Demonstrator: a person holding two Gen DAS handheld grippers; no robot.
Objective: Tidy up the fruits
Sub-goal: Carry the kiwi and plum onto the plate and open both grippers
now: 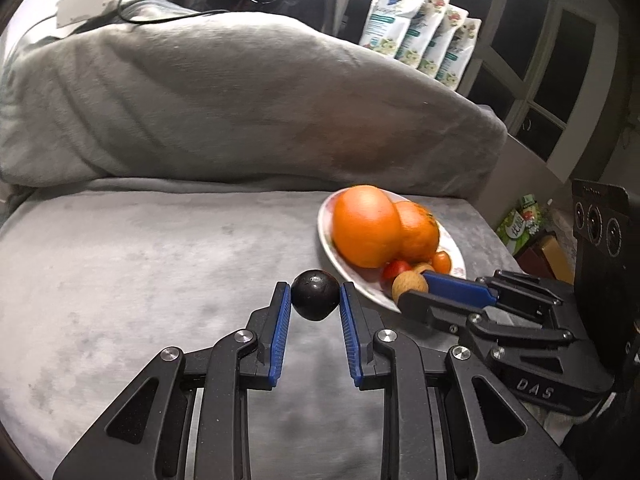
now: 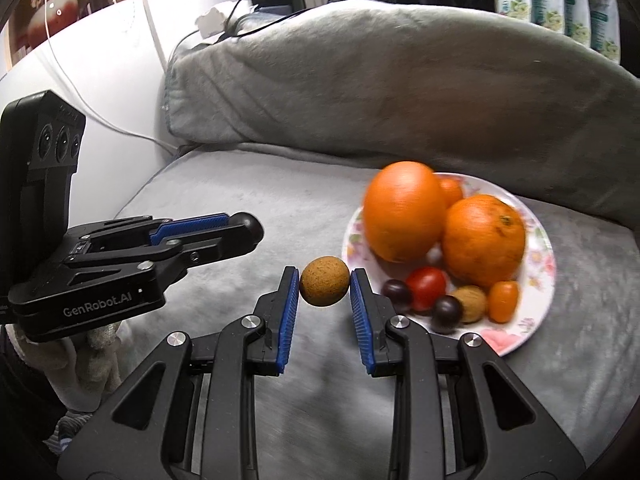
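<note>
Here the left claw [image 1: 315,295] pinches a dark round fruit [image 1: 314,295] between its blue pads, held above the grey blanket [image 1: 160,248] just left of the flowered plate [image 2: 538,248]. The right claw [image 2: 325,286] pinches a small brown fruit [image 2: 325,286] beside the plate's near-left rim. On the plate lie two big oranges [image 2: 404,216], a red tomato [image 2: 426,287], two dark grapes [image 2: 447,309], a walnut [image 2: 472,303] and a small orange tomato [image 2: 503,301], crowded together. A grey pillow [image 2: 400,80] lies behind.
</note>
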